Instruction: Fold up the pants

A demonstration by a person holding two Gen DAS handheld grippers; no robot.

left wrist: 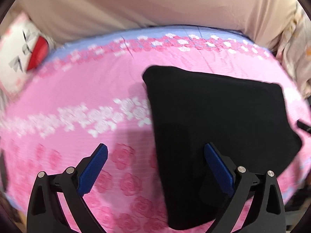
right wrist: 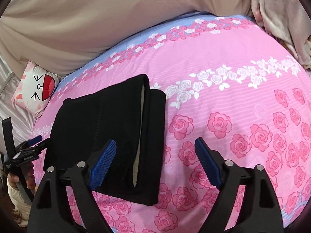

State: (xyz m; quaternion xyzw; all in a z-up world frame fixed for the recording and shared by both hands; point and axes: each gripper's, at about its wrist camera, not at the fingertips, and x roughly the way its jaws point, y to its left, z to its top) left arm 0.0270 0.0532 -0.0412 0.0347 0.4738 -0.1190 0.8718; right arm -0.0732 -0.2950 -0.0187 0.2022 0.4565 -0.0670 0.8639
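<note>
Black pants (right wrist: 105,134) lie folded into a compact rectangle on a pink rose-patterned bedsheet (right wrist: 223,101), with a pale inner lining showing along one fold. In the left wrist view the same pants (left wrist: 219,128) fill the right half. My left gripper (left wrist: 155,149) hangs open above the pants' left edge, its right blue pad (left wrist: 218,167) over the black cloth and nothing pinched. My right gripper (right wrist: 155,145) is open above the pants' right edge, its left pad (right wrist: 104,163) over the cloth, its right pad over the sheet. The left gripper (right wrist: 37,141) also shows at the far left, held by a hand.
A white cartoon-face cushion (right wrist: 37,89) lies at the bed's far left corner. Beige fabric (right wrist: 97,19) rises behind the bed. A crumpled pale blanket (right wrist: 279,23) sits at the far right. The pink sheet stretches bare to the right of the pants.
</note>
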